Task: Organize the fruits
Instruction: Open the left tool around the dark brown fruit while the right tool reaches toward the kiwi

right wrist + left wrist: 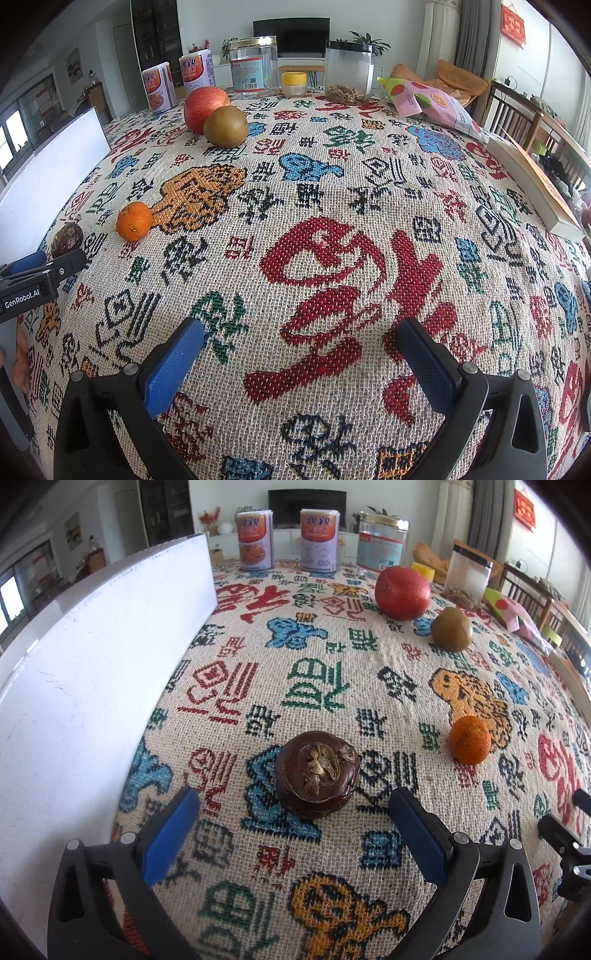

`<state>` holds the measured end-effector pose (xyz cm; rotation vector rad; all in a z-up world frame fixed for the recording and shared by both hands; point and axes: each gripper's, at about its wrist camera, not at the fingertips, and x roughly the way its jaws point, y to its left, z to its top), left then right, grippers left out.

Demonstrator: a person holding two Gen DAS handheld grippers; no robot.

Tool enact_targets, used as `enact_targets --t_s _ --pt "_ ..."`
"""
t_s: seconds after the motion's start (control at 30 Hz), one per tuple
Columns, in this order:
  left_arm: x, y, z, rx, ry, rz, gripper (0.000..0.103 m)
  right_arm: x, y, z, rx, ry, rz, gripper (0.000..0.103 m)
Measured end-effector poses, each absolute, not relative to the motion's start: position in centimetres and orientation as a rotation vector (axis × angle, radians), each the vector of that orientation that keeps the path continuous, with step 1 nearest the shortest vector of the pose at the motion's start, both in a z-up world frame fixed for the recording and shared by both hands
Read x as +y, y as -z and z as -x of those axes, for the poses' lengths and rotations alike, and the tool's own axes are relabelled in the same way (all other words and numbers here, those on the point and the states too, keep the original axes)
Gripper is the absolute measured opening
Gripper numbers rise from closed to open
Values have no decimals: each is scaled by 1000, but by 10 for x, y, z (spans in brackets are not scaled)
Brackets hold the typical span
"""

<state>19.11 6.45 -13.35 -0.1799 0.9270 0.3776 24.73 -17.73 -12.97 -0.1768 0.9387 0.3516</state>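
Four fruits lay on the patterned tablecloth [332, 192], and both grippers stood wide open with nothing held.

The left wrist view showed the left gripper [293, 805] with its blue pads spread wide on either side of a dark brown fruit [317, 773], which sat on the cloth between the fingertips, clear of both pads; a white board [92, 657] stood just to its left. That fruit was barely seen in the right wrist view, half hidden at the left edge behind the other tool. The right gripper [301, 334] gaped over bare cloth. Only the right view showed the pink snack bag [428, 101] fully. The small orange [469, 740], the greenish-brown fruit [451, 628] and the red apple [402, 592] lay farther back, the last two close together.
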Motion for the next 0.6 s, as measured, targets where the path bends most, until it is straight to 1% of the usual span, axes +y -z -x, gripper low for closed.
enact_targets --t_s 0.53,0.6 --pt "65 134 -192 928 -374 184 102 -178 129 -247 939 -364 176 103" --pt "65 134 -192 928 -374 184 102 -189 126 -248 926 -407 109 103"
